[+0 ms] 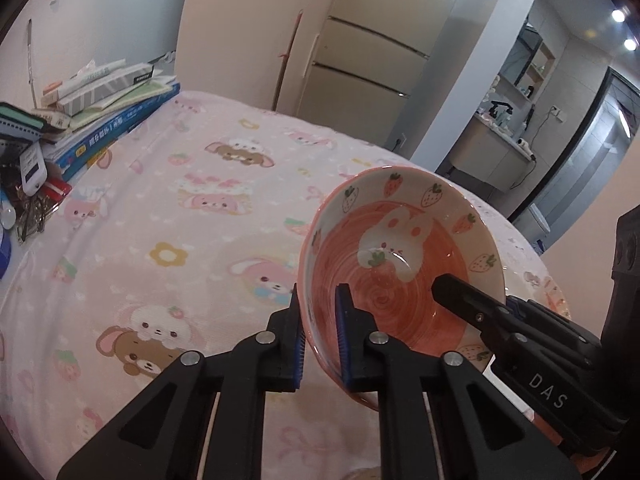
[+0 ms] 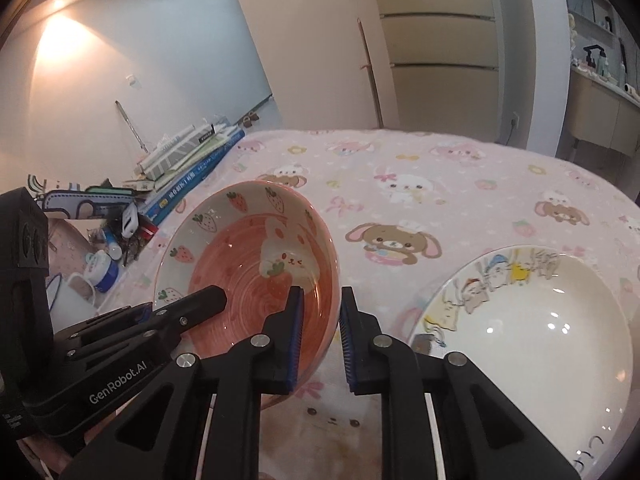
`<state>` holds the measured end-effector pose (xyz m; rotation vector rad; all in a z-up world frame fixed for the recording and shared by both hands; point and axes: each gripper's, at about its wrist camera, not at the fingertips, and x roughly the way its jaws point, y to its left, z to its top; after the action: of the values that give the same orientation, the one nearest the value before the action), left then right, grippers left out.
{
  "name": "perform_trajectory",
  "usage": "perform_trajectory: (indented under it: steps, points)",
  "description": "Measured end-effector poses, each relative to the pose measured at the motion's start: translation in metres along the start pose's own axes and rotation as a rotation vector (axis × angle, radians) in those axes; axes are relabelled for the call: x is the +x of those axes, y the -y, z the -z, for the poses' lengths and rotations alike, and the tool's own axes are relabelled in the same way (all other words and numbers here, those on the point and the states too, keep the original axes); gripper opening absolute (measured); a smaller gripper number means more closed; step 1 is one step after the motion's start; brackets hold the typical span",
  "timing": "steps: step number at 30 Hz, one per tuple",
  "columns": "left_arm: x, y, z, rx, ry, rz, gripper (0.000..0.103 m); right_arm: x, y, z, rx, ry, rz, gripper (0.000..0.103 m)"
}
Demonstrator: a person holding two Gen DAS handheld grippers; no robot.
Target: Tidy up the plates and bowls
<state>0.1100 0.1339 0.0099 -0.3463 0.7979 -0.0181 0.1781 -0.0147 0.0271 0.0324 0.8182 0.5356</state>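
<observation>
A pink bowl [image 1: 400,264] with a bunny and strawberries painted inside hangs tilted above the pink cartoon tablecloth [image 1: 180,220]. My left gripper [image 1: 320,336] is shut on its left rim, one pad inside and one outside. The same bowl [image 2: 248,264] shows in the right wrist view, where my right gripper [image 2: 320,336] is shut on its right rim. Each view also catches the other gripper's inner finger [image 1: 456,292] [image 2: 200,302] lying inside the bowl; the outer fingers are hidden behind its wall. A white deep plate [image 2: 540,360] with cartoon animals on its rim lies on the cloth to the right.
A stack of books [image 1: 112,120] [image 2: 192,168] and a clutter of small items [image 1: 32,192] [image 2: 108,240] fill the table's left side. A cream cabinet [image 1: 360,64] and a thin stick [image 1: 288,60] stand beyond the far edge. The table drops off at the right.
</observation>
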Motion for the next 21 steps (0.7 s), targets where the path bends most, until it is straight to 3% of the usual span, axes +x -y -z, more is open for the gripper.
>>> perform_trajectory:
  steps: [8,21]
  points:
    - [-0.033,0.045,0.0,0.089,0.089,0.023,0.011,-0.054,0.02,0.005,0.042,0.093,-0.003,0.019]
    - [-0.04,0.139,0.009,0.228,0.131,0.07,0.01,-0.13,0.084,0.021,0.118,0.217,0.051,0.019]
